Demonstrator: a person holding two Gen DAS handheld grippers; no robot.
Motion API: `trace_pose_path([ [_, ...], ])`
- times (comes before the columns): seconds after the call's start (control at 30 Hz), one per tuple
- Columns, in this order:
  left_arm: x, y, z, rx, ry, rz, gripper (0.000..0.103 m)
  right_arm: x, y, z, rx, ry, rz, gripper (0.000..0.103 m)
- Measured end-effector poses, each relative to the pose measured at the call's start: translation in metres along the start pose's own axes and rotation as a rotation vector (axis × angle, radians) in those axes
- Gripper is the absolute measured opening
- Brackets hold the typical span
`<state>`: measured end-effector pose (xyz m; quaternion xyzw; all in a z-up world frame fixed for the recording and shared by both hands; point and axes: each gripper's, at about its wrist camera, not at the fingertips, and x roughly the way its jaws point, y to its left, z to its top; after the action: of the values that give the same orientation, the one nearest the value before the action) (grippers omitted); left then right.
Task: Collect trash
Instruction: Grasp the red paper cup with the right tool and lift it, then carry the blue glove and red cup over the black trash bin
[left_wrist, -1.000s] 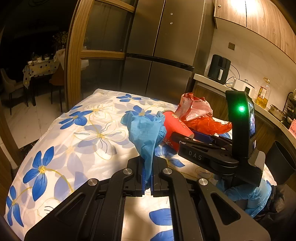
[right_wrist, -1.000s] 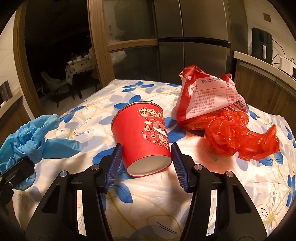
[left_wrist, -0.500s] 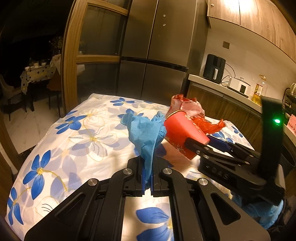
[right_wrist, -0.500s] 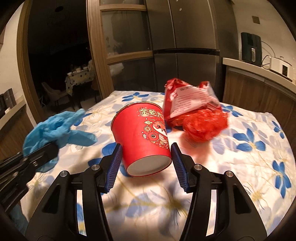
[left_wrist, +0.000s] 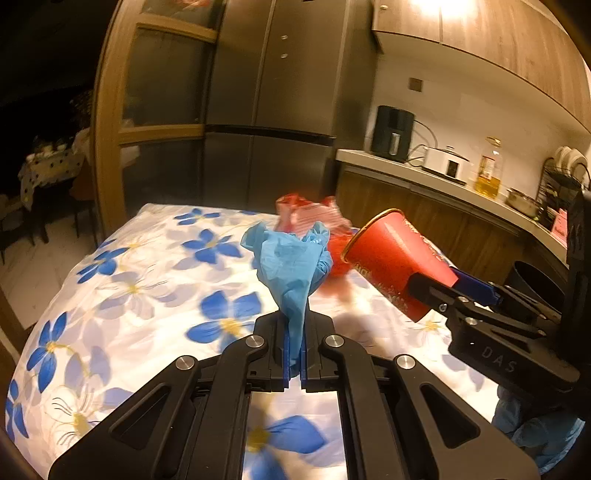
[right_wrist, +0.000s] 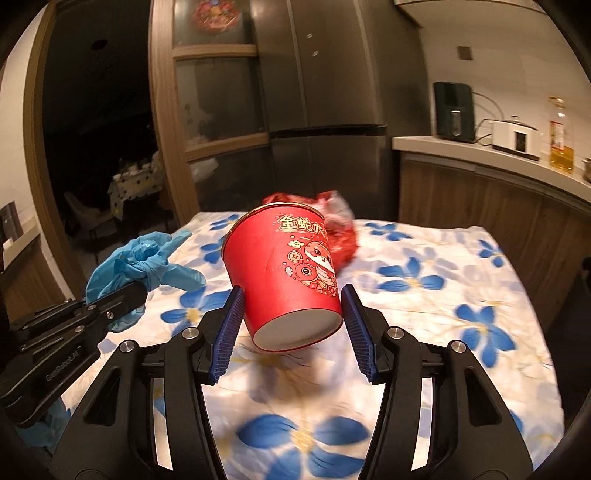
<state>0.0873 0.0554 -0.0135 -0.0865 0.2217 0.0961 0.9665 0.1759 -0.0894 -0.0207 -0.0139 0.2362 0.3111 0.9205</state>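
A crumpled blue disposable glove (left_wrist: 291, 266) is pinched between the closed jaws of the left hand-held gripper (left_wrist: 294, 363); its bunched fingers rise above and ahead of the fingertips, clear of the white table cloth printed with blue flowers (left_wrist: 122, 295). In the right wrist view the same glove (right_wrist: 147, 258) is seen at the tip of the left hand-held gripper (right_wrist: 133, 291), to the left of the right one.

A red paper cup printed with gold characters and a cartoon figure (right_wrist: 288, 273) is clamped between the blue ribbed pads (right_wrist: 229, 328) of the right hand-held gripper (right_wrist: 291, 332). The cup is tilted, its base turned toward the camera and its open rim pointing away and upward, and it is held off the table. In the left wrist view the cup (left_wrist: 395, 266) is seen to the right of the glove, gripped by the right hand-held gripper (left_wrist: 454, 288).

Beyond both grippers, a crumpled red and white plastic wrapper (right_wrist: 340, 229) lies on the table, partly hidden behind the cup.
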Motion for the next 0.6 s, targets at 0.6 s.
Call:
trace_pose_path([
  [0.6,0.019,-0.134,0.011,0.177,-0.019,-0.204,0.003,-0.085,-0.115,-0.017,0.153,-0.102,-0.239,0.053],
])
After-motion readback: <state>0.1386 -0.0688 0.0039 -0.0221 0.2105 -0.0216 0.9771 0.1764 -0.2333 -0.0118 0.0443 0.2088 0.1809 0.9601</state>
